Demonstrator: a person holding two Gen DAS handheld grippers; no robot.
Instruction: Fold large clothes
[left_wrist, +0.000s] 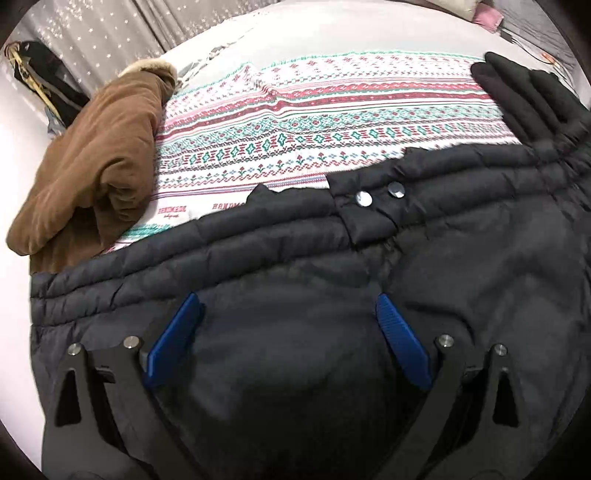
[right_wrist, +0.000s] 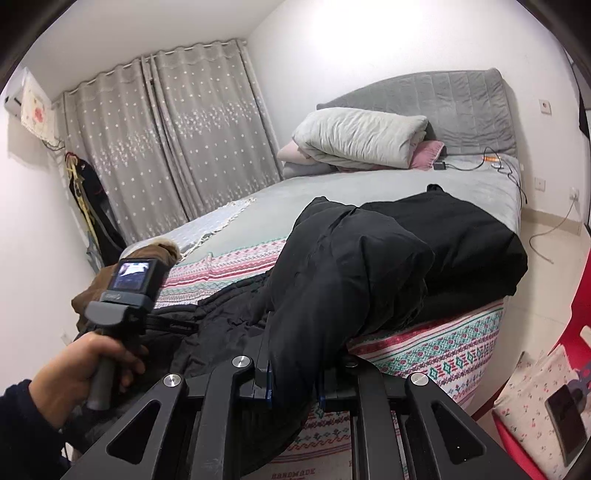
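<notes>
A black puffer jacket (left_wrist: 295, 369) lies across the near edge of the bed, its hem with two metal snaps (left_wrist: 364, 198) towards the patterned blanket. In the left wrist view my left gripper (left_wrist: 288, 301) points down over the jacket's middle. Its blue pads (left_wrist: 173, 339) stand wide apart and open, with nothing pinched between them. In the right wrist view my right gripper (right_wrist: 295, 387) is shut on a bunched fold of the same jacket (right_wrist: 332, 280), which rises from the jaws and drapes over the bed corner. A hand (right_wrist: 92, 362) holds the left gripper's handle at the left.
A brown fur-collared coat (left_wrist: 92, 177) lies heaped at the bed's left corner. A folded black garment (right_wrist: 480, 240) sits on the bed to the right. The patterned blanket (left_wrist: 295, 122) covers the bed's foot, with pillows (right_wrist: 362, 136) at the headboard. A red chair (right_wrist: 576, 339) stands at the right.
</notes>
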